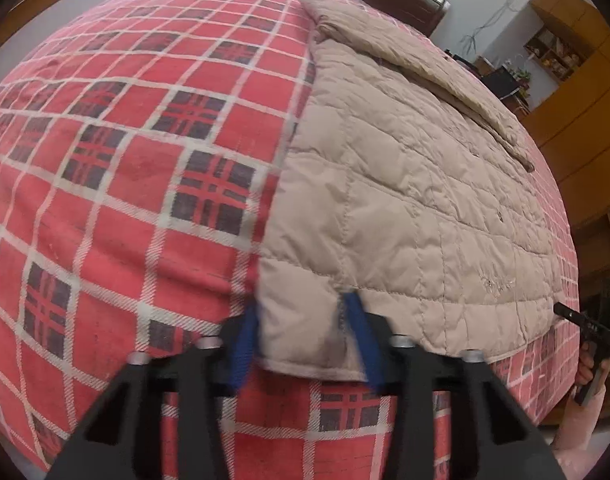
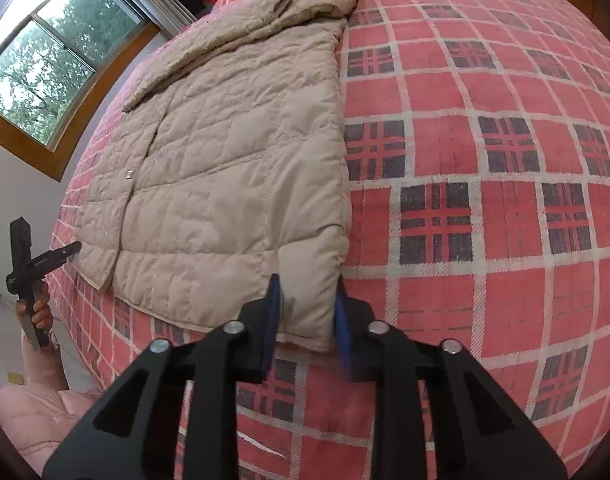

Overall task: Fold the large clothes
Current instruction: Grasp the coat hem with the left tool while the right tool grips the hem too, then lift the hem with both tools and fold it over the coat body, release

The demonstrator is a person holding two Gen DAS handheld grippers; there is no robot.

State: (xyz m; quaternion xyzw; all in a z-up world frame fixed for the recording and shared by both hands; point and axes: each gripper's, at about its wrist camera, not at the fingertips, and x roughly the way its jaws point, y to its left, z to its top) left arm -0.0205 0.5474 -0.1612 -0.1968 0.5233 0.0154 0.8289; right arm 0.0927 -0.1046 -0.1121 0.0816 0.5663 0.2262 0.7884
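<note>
Across the centre of both frames: one beige quilted jacket [image 1: 405, 184], laid flat on a bed covered by a red plaid bedspread [image 1: 125, 160]. Jacket surface puffy, stitched in rectangular panels, matte; snap studs show along the front placket. Bedspread woven, red squares ruled by white lines with dark navy crossings.

Lower centre, left wrist view: left gripper [image 1: 303, 332], black frame, blue-padded fingers [image 1: 361, 340], jaws spread either side of the jacket's near hem corner, fabric lying between them. The image is motion-blurred; whether the pads press the cloth cannot be told.

Lower centre, right wrist view: right gripper [image 2: 307, 308], same build, jaws likewise spread around the opposite hem corner, not pressed together.

Left wrist view alone: wooden cabinets [image 1: 577, 92] with open shelves at upper right; the other gripper and the hand [image 1: 589, 372] gripping it at lower right edge.

Right wrist view alone: a wood-framed window [image 2: 45, 68] with trees beyond at upper left; a folded sleeve or collar [image 2: 265, 12] across the jacket's top; a pink padded sleeve [image 2: 37, 412] at lower left.
</note>
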